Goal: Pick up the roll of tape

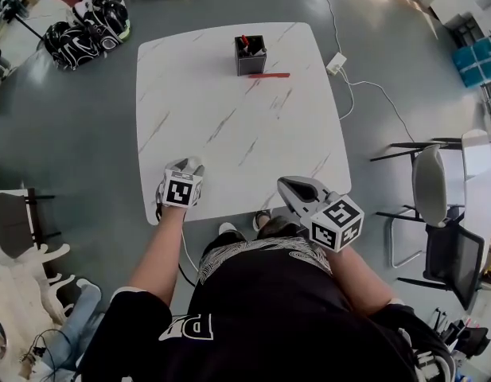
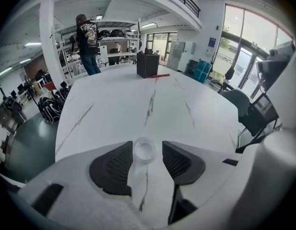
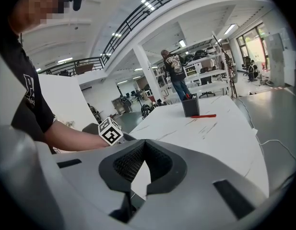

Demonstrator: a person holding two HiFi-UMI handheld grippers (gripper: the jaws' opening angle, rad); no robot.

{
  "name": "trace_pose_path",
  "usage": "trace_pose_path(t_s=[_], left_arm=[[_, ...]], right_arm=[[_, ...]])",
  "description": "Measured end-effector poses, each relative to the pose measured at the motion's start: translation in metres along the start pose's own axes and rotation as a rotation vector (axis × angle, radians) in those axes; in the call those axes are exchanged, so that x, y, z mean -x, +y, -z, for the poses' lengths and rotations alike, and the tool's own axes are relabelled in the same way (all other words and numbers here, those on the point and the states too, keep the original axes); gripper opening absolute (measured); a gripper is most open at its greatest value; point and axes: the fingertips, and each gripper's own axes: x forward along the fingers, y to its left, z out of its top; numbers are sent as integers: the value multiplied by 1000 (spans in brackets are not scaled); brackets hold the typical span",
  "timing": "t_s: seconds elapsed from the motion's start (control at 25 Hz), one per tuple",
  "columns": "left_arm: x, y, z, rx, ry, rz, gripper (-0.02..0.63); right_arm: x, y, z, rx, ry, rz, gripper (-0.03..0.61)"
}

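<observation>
The left gripper (image 2: 148, 144) points steeply down at the table with its jaws standing apart, and the roll of tape (image 2: 144, 151) lies flat on the tabletop right between their tips, very near the left pad, with neither pad pressing on it. The roll is small, clear to whitish and ring-shaped, with its round hole facing up and the pale table showing through it. There is one roll, and it sits near the table edge closest to the person, towards their left; in the head view the gripper covers it. The right gripper (image 3: 145, 142) hovers over the near right corner of the table with its jaw tips closed together and nothing between them. The white marble-patterned table (image 1: 229, 126) carries little else: one black pen holder (image 1: 250, 56) near its far edge with a few pens standing in it, and one red pen (image 1: 269, 76) lying just beside it on the near side. On the grey floor are two chairs (image 1: 430, 185) to the right, a cluster of black bags (image 1: 84, 27) at the far left and one white power adapter (image 1: 337, 62) with its cable near the far right corner. One person (image 2: 88, 42) stands beyond the table by the shelving.
</observation>
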Motion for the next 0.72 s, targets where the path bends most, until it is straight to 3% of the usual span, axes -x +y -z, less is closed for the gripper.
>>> trace_pose_path(t_s=[0.32,0.72], left_arm=[[-23,4,7,38,82,21,216],[-24,5,8,17,95,29,227]], right_arm=[[-1,-12,-6,-5,7,2,5],[-4,-11,-8,-1,8,0,5]])
